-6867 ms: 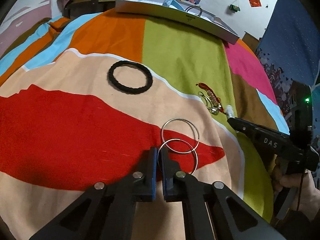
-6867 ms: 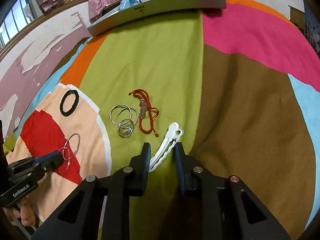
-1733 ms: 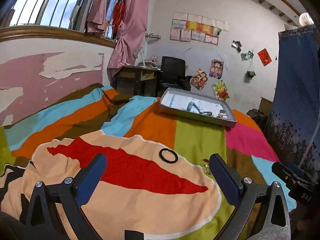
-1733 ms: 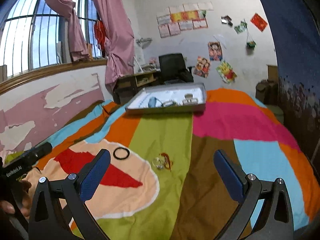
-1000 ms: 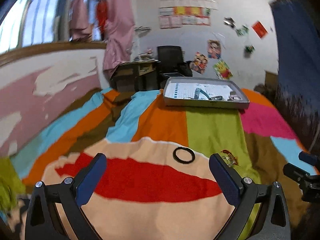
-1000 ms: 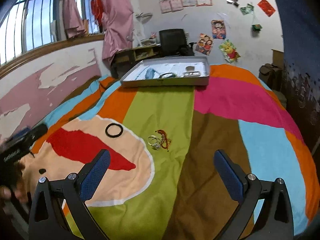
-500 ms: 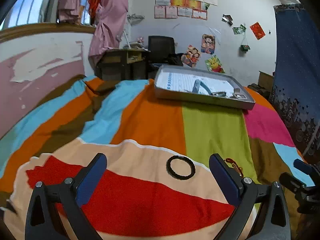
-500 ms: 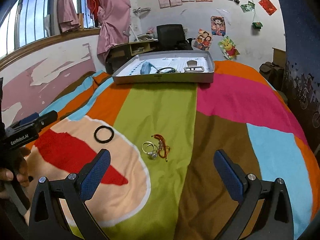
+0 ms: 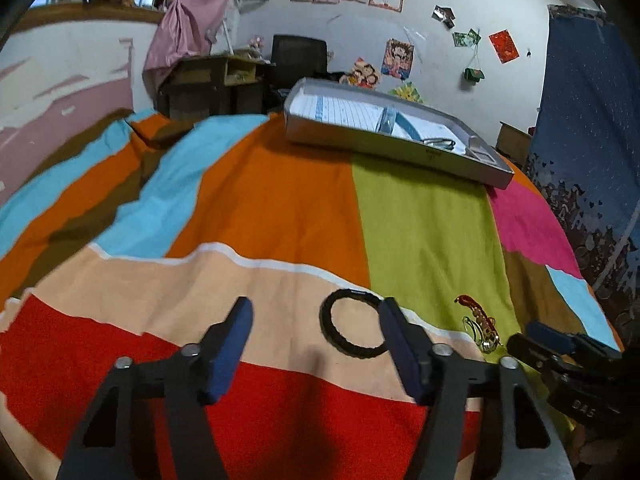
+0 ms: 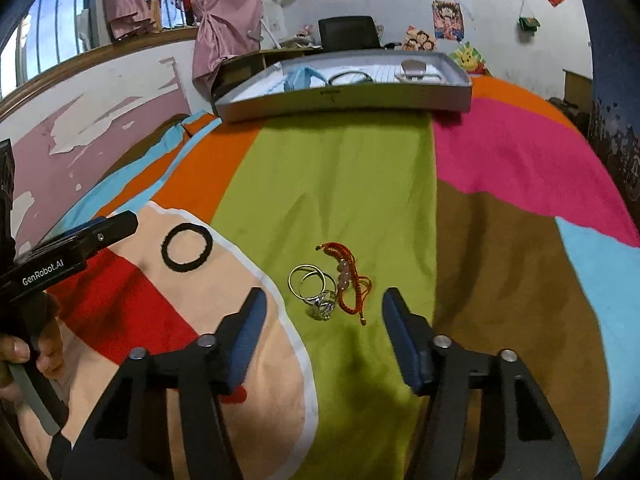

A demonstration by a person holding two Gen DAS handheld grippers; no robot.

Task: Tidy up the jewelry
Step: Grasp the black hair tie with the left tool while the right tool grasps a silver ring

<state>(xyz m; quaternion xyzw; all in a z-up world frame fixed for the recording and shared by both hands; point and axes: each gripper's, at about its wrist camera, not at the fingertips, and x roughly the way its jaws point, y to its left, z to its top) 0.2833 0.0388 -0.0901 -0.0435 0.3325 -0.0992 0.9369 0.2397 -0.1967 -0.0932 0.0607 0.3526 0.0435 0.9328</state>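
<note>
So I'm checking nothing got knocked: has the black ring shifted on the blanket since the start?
No. The black ring lies on the peach patch just inside its white border, as before.

One black hair tie (image 10: 186,248), one red cord bracelet (image 10: 347,276), one cluster of silver rings (image 10: 314,286), one grey tray (image 10: 344,98)

1. Clearly a bedroom in a home: bed spread with a many-coloured blanket (image 10: 344,184) filling most of both views.
2. Beyond the far edge of the blanket, a wooden desk (image 9: 212,80) with a black office chair (image 10: 348,34) beside it.
3. Left of the desk, pink curtains (image 10: 224,12) knotted at a barred window (image 10: 60,20).
4. Above the desk, cartoon posters (image 9: 398,58) and paper sheets on a white wall.
5. Below the window, pink wall paint peeling in patches.
</note>
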